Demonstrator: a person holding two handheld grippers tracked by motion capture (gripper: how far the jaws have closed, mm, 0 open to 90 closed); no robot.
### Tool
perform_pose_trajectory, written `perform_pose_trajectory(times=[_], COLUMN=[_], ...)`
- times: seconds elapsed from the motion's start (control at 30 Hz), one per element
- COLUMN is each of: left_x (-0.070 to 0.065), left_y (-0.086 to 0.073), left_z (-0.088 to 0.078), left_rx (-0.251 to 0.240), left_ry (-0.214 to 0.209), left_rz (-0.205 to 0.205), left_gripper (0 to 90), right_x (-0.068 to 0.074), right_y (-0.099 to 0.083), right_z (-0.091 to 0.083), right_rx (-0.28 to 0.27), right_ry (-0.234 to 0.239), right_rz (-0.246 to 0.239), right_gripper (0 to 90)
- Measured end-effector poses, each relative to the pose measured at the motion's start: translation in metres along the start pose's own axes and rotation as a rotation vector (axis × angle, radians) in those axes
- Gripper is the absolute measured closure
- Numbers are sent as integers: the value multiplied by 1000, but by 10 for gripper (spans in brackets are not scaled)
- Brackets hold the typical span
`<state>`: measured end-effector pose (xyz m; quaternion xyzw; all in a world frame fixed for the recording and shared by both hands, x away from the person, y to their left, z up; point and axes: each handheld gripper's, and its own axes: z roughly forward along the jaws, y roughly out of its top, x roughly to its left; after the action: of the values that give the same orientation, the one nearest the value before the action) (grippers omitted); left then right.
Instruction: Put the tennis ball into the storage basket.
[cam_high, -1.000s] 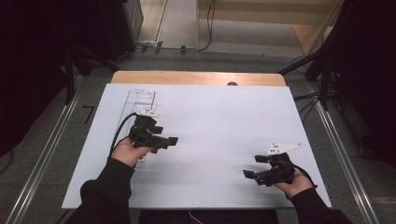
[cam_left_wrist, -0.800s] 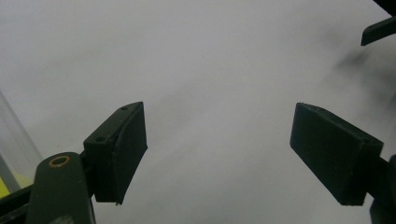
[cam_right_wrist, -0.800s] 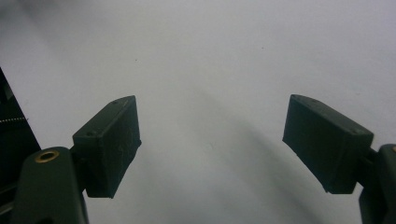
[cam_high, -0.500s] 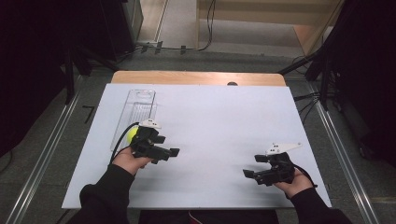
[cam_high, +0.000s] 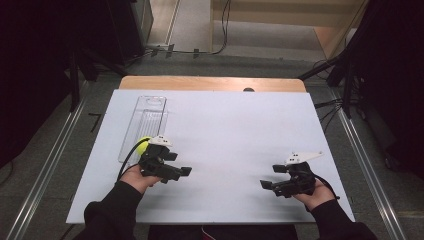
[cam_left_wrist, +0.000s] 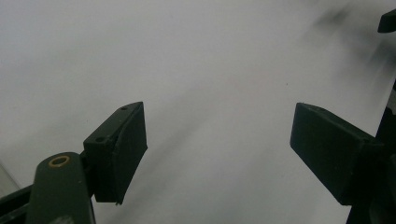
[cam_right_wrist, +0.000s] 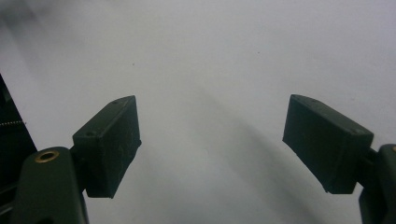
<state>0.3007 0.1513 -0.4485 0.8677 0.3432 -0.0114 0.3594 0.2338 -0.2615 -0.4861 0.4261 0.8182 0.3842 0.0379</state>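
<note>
Left gripper (cam_high: 186, 171) sits in the lower left of the high view, gripped by the left hand (cam_high: 137, 177), dark sleeve running off the bottom edge, jaws pointing right toward frame centre. They stand apart, nothing between them. Right gripper (cam_high: 264, 184) is low at the right, in the right hand (cam_high: 312, 194), jaws pointing left, also parted and bare.
</note>
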Motion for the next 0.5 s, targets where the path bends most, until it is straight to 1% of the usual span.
perform_pose_trajectory(times=[0.2,0.4,0.5], left_x=[-1,-3,-4], left_y=[-6,-13,-15], left_z=[0,-1,-1], left_rx=[-4,2,1], left_ry=[-8,-18,-19], left_rz=[-3,13,11], left_gripper=[192,192,192], right_x=[-1,-1,-1], right_y=[1,1,2], right_z=[1,2,3], right_rx=[2,6,7], right_ry=[2,1,1], right_rz=[2,3,2], right_gripper=[169,169,169])
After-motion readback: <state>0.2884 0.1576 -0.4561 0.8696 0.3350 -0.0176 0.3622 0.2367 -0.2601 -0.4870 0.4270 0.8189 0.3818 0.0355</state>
